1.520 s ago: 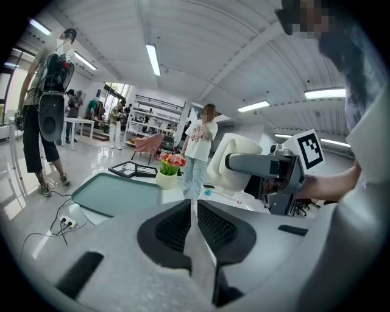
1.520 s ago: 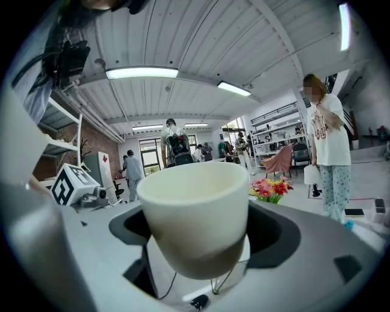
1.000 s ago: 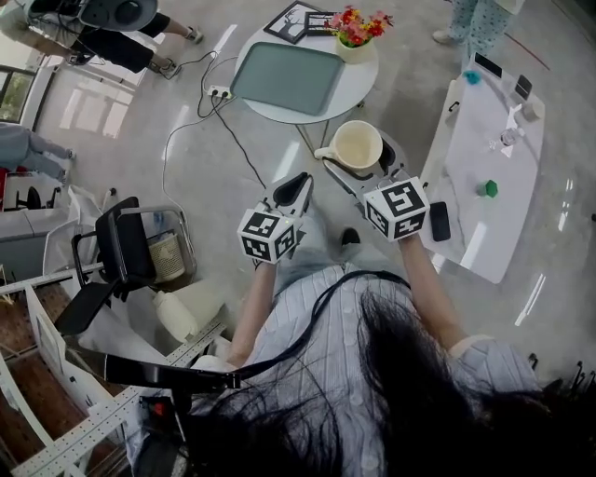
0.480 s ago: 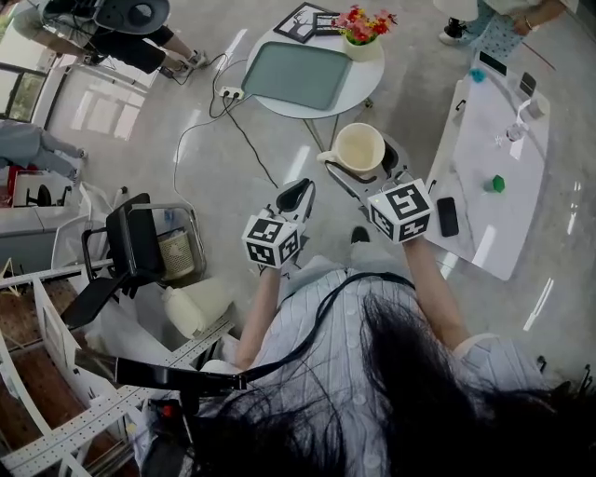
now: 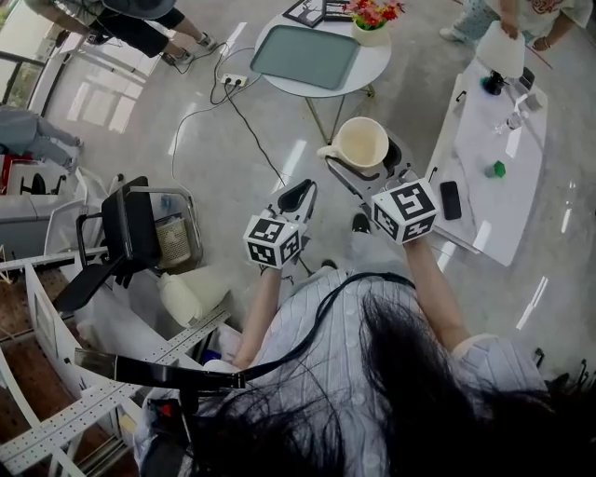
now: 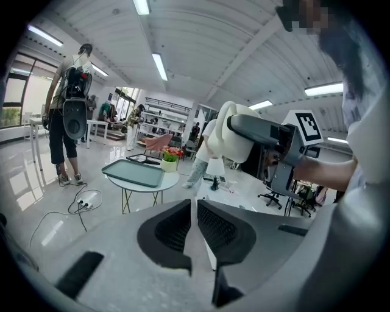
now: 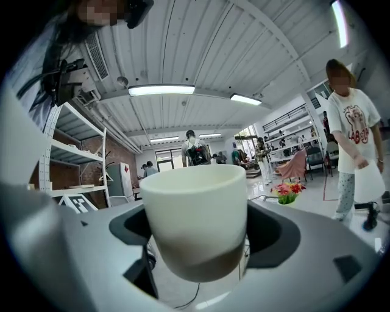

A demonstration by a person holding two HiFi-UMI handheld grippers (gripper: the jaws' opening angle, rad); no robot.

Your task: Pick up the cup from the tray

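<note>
holding the cup: right gripper (image 5: 368, 166), its jaws pressed on opposite sides of the cup's wall.
cup (image 5: 361, 144): cream, upright with the mouth up, handle pointing to 9 o'clock in the head view; it hangs in the air over the floor, at 1 o'clock from the left gripper and well apart from the tray.
left gripper (image 5: 296, 194): jaws brought together with only a thin slit between them, nothing inside; it sits at 8 o'clock from the right gripper.
chair (image 5: 130, 233): black, at 9 o'clock of the head view.
power strip (image 5: 233, 80): on the floor at 11 o'clock, cables trailing from it.
round table (image 5: 371, 67): white, at 12 o'clock, beyond the cup.
tray (image 5: 304, 56): grey-green, lying flat on the round table.
flowers (image 5: 375, 13): red and yellow in a pale pot, on the round table at 1 o'clock from the tray.
long table (image 5: 484, 224): white, at 2 o'clock; a dark phone (image 5: 450, 199) and a small green thing (image 5: 499, 169) lie on it.
people: one in a white shirt (image 7: 356, 131) at 3 o'clock in the right gripper view; one with a backpack (image 6: 70, 109) at 9 o'clock in the left gripper view.
</note>
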